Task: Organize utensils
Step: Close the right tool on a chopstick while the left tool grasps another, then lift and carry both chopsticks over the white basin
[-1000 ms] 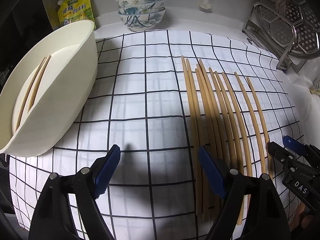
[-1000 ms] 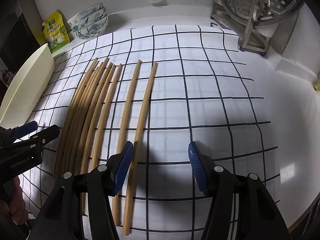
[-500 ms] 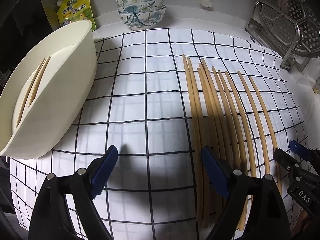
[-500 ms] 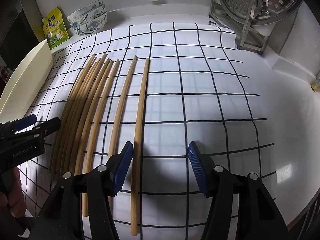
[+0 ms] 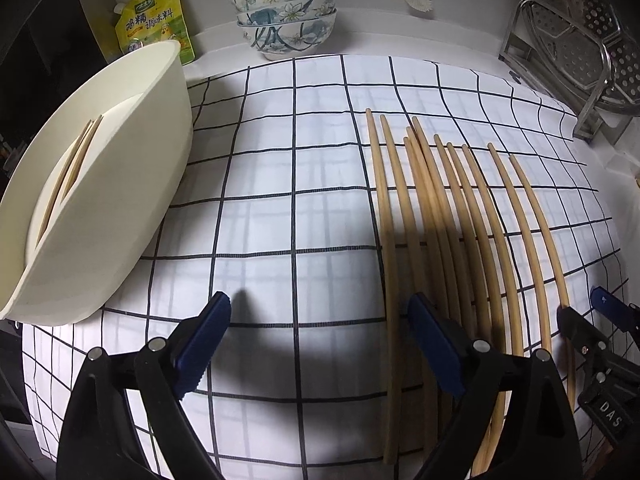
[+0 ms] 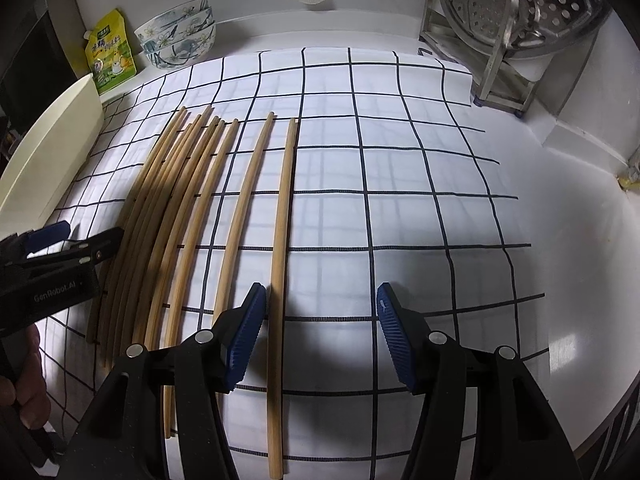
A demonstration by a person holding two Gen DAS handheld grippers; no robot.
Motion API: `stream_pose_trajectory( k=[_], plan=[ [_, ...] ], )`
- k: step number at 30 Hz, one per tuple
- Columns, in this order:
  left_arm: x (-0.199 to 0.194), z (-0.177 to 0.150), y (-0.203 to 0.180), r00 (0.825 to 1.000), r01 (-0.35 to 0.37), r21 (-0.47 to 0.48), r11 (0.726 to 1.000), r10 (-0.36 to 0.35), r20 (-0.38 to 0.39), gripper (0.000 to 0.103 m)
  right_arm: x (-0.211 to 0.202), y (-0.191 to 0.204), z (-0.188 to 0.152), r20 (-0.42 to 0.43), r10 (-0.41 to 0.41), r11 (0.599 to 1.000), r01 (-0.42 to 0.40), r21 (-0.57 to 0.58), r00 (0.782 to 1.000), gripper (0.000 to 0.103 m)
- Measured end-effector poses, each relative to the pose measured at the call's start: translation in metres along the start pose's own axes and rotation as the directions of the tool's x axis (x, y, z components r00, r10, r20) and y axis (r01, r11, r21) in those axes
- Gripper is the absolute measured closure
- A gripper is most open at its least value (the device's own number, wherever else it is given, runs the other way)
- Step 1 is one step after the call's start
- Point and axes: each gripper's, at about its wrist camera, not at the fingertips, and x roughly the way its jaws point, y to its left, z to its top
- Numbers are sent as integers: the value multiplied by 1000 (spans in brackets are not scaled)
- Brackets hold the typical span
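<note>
Right gripper [image 6: 320, 336], jaws apart, straddles the outermost bamboo chopstick [image 6: 280, 248]: light, stiff, smooth; likely best pinched near its thick end.

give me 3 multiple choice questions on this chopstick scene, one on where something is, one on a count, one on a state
1. Where do the stacked floral ceramic bowls stand?
A. inside the cream tub
B. at the back by the wall, beyond the checked cloth
C. on the steel rack

2. How many wooden chopsticks lie in the cream oval plastic tub?
A. none
B. two
C. six

3. How is the right gripper?
A. open, holding nothing
B. shut on a chopstick
C. shut on a bowl

Answers:
1 B, the bowls sit on the white counter past the far edge of the black-and-white checked cloth, next to the yellow pouch.
2 B, one pair shows inside the tub.
3 A, its blue pads are spread apart, with the rightmost loose chopstick lying on the cloth just inside its left pad.
</note>
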Motion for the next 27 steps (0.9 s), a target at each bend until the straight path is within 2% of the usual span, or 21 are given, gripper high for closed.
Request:
stream_pose_trajectory(
  k=[1,4,5,7,8,9,10,18,23,27],
  plan=[
    [0,0,0,1000,6,3,1000,-6,3,18,0,1,0,4,-5,1000,5,-8,1000,48],
    [-2,2,-3,999,43,9,999,-43,5,40,1,3,0,20,0,1000,1,-20,1000,51],
    [-4,2,-5,999,52,16,999,-52,7,45,1,4,0,24,2,1000,-1,-24,1000,57],
    [-6,3,-10,998,62,32,998,-63,11,69,0,8,1,29,7,999,-6,-38,1000,70],
    [-7,3,-12,998,69,40,997,-70,10,75,0,11,2,30,14,999,-12,-49,999,80],
    [-7,3,-14,997,75,48,996,-75,6,86,0,13,2,29,18,998,-16,-57,999,90],
    [-8,3,-15,997,79,54,995,-80,2,95,0,15,2,27,23,997,-21,-69,999,96],
    [-14,1,-12,992,128,40,991,-128,-18,96,-6,11,1,20,94,995,-93,-29,995,97],
    [-38,3,3,989,148,22,989,-148,15,96,-29,11,10,56,129,991,-130,8,990,96],
    [-64,8,26,987,150,-5,989,-150,63,96,-53,29,26,93,172,985,-172,-12,981,97]
  ],
)
